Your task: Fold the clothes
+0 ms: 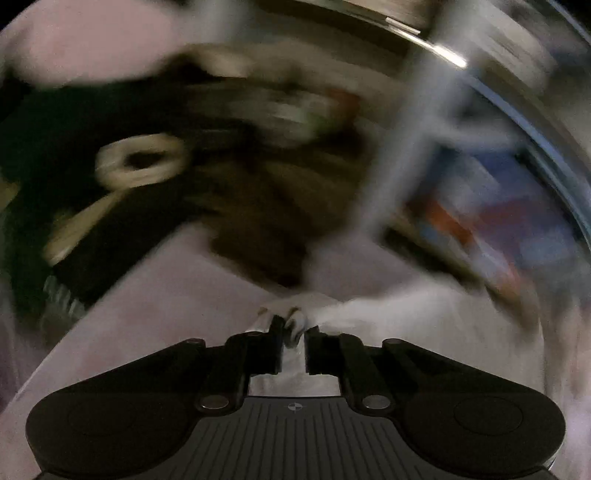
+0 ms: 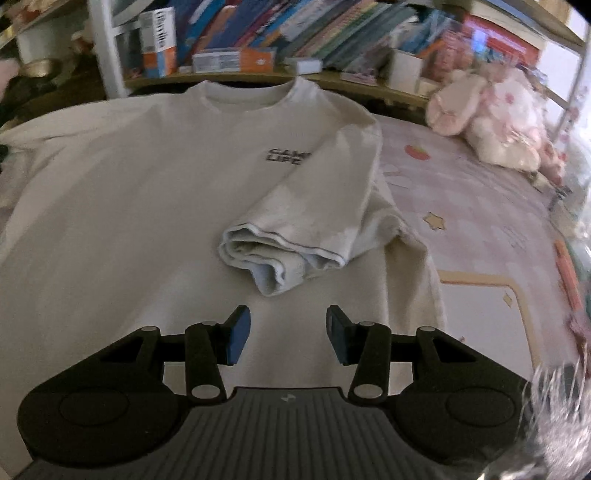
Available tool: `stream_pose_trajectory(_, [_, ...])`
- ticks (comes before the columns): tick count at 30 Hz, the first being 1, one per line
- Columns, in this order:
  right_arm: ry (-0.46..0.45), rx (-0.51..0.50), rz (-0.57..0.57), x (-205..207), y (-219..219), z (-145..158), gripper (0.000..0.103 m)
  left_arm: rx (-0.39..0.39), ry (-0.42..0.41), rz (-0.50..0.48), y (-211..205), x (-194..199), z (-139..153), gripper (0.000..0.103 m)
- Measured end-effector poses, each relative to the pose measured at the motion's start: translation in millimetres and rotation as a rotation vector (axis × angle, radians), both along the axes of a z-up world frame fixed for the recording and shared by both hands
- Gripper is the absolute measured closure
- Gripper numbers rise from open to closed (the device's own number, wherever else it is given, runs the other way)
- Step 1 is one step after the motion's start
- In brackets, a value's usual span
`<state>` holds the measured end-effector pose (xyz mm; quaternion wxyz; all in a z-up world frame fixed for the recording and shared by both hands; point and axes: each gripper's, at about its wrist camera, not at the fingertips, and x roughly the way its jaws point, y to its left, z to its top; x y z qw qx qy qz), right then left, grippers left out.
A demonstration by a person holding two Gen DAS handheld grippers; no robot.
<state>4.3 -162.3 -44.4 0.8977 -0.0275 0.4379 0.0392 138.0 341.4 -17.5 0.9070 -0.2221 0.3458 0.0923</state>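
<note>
Cream T-shirt (image 2: 147, 206) flat on pink bedsheet (image 2: 480, 229), right sleeve (image 2: 306, 229) folded in over chest. Left gripper (image 1: 293, 332) clenched on white cloth, blurred view. Right gripper (image 2: 284, 332) released, hovering low over hem area. Risk: hard left tug drags shirt, undoes sleeve fold, bunches fabric.

Far ahead of the right fingers runs a shelf (image 2: 258, 78) crowded with leaning books (image 2: 314, 29) and small orange-and-white boxes (image 2: 236, 59). Ahead and to their right, pink-and-white plush toys (image 2: 491, 114) lie on a pale pink bedsheet (image 2: 476, 221) printed with stars and a strawberry. The left view is motion-blurred; up and left of the fingers sits a pale ring shape (image 1: 142, 160) on something black.
</note>
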Motion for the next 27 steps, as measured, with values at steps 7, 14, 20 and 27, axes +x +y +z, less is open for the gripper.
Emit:
stream_pose_trajectory(7, [-0.013,0.006,-0.01,3.8,-1.0,9.7,0.06,0.107,0.077,-0.05,-1.9,2.3,-2.7,0.071])
stream_pose_trajectory(14, [0.005,0.085,-0.044,21.8,-12.5,14.8,0.06,0.184,-0.019,-0.45,-97.4,-76.6,-12.8,0.066])
stream_pose_trajectory(20, [0.081,0.341,-0.197,44.0,-42.9,3.7,0.059,0.243,0.037,-0.495,-153.7,-112.6,-28.8,0.065])
stream_pose_trajectory(27, [0.202,0.634,-0.343,63.8,-86.4,-16.1,0.091,0.308,0.1,-0.523,-212.3,-149.5,-44.9,0.064])
